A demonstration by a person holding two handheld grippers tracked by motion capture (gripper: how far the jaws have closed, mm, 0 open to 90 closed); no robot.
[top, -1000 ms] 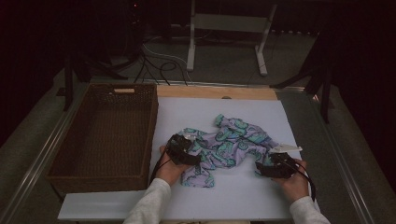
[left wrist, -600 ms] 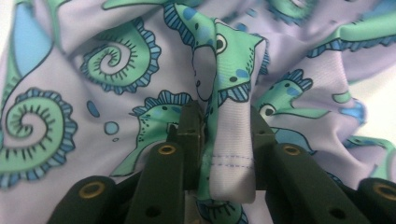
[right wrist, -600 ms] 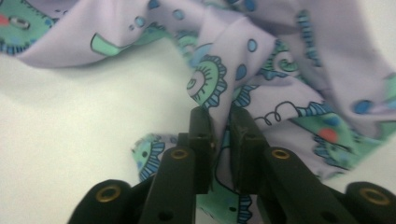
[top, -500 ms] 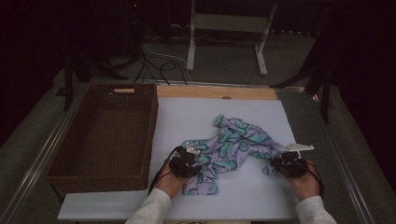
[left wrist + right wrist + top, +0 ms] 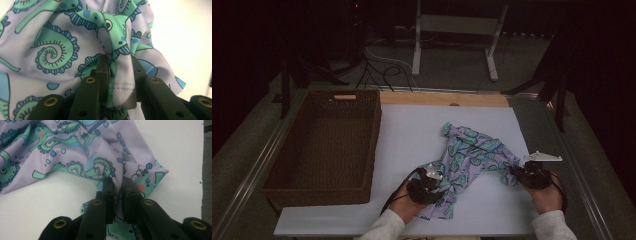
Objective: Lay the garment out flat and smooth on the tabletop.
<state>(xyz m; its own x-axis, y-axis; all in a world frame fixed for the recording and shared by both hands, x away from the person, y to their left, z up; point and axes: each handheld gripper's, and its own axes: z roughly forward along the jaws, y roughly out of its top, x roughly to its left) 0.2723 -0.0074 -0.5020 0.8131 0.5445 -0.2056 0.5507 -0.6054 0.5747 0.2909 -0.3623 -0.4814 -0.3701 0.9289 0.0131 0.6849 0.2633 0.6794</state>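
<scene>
From the high view, a lilac cloth (image 5: 472,157) printed with green and blue sea creatures lies crumpled on the white board (image 5: 412,135), towards its near right corner. The left gripper (image 5: 432,182) sits at the cloth's near left end, close to the board's near edge, and the right gripper (image 5: 517,172) at the cloth's right end, by the board's right edge. A brown wicker basket (image 5: 277,182) stands along the board's left edge, well apart from the cloth.

In the left gripper view, the jaws have just been closing and now pinch a thick bunched fold of the cloth (image 5: 62,37), its stitched hem caught between the pads of the left gripper (image 5: 121,67).

In the right gripper view, the jaws have likewise just been closing; the right gripper (image 5: 118,186) clamps a thin edge of the cloth (image 5: 75,145), which spreads away over the white board (image 5: 175,142) beyond the tips
</scene>
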